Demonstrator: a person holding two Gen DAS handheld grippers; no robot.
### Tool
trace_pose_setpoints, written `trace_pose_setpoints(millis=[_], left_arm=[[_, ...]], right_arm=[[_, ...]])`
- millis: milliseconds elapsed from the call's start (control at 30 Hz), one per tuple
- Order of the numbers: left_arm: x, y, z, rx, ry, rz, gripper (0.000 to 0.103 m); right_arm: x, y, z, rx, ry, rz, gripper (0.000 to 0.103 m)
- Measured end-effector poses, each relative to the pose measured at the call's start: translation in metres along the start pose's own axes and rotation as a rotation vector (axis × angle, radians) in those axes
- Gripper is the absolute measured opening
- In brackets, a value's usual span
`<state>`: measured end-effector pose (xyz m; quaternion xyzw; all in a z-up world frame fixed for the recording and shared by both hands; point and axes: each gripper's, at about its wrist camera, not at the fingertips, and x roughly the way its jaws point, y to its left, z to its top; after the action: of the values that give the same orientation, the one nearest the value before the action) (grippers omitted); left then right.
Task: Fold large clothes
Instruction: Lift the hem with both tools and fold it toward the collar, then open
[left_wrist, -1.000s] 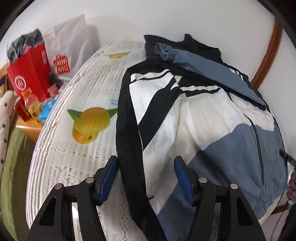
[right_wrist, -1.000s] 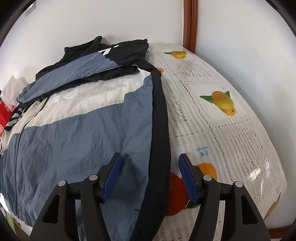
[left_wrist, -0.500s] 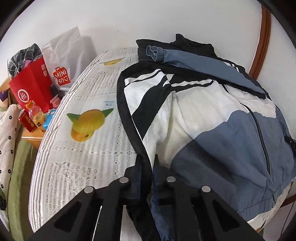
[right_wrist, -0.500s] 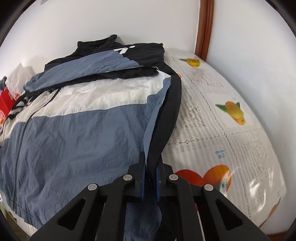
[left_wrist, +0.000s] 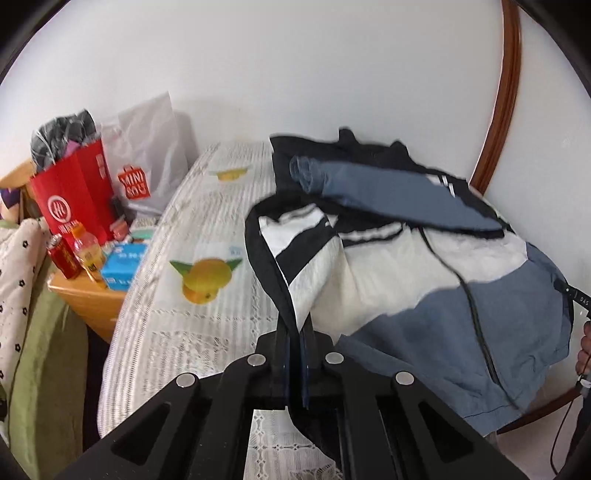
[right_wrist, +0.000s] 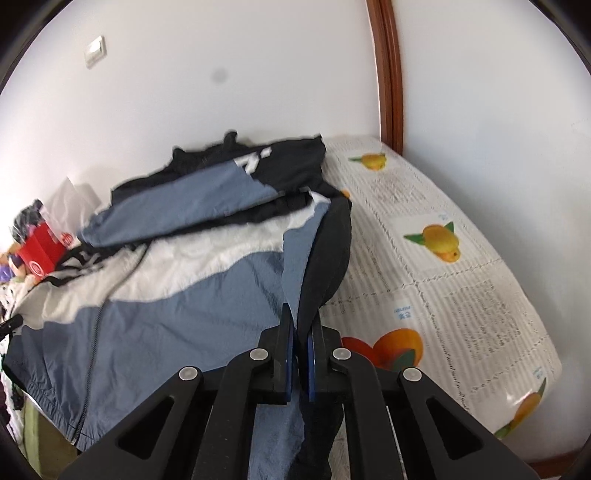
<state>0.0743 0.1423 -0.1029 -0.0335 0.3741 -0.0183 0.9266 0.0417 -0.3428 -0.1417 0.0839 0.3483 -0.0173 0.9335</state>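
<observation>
Both grippers (left_wrist: 294, 343) (right_wrist: 300, 345) clamped on jacket (left_wrist: 388, 266) side edges, tablecloth (right_wrist: 461, 295) beside.

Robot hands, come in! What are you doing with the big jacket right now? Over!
Left gripper shut on jacket black side edge. Right gripper shut on opposite edge. Both edges lifted off the tablecloth. Nothing in the way.

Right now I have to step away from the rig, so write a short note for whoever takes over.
Left tongs: shut on the black side edge of the jacket, lifting it.
Right tongs: shut on the opposite black edge, also raised.
Jacket lies front up on the fruit-print tablecloth, one blue sleeve already folded across the chest.
Done: sleeve folded across, both sides gripped.
Left: carry the lifted hem end toward the collar, flatten, release.
</observation>
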Motion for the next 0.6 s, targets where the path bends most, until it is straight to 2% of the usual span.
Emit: trace_pose_setpoints(millis=[167, 267, 400, 600], left_arm=[[-0.019, 0.007, 0.011, -0.016, -0.067, -0.012, 0.004], [-0.022, 0.008, 0.022, -0.022, -0.092, -0.017, 0.004], [-0.02, 0.004, 0.037, -0.027, -0.121, -0.028, 0.004], [-0.009, -0.005, 0.066, -0.013, -0.161, 0.006, 0.004]], right_arm=[[-0.027, -0.007, 0.013, 0.027, -0.066, 0.047, 0.005], [-0.035, -0.006, 0.021, 0.026, -0.091, 0.046, 0.005], [-0.037, -0.005, 0.039, 0.04, -0.122, 0.051, 0.005], [-0.026, 0.006, 0.069, 0.023, -0.154, 0.022, 0.005]])
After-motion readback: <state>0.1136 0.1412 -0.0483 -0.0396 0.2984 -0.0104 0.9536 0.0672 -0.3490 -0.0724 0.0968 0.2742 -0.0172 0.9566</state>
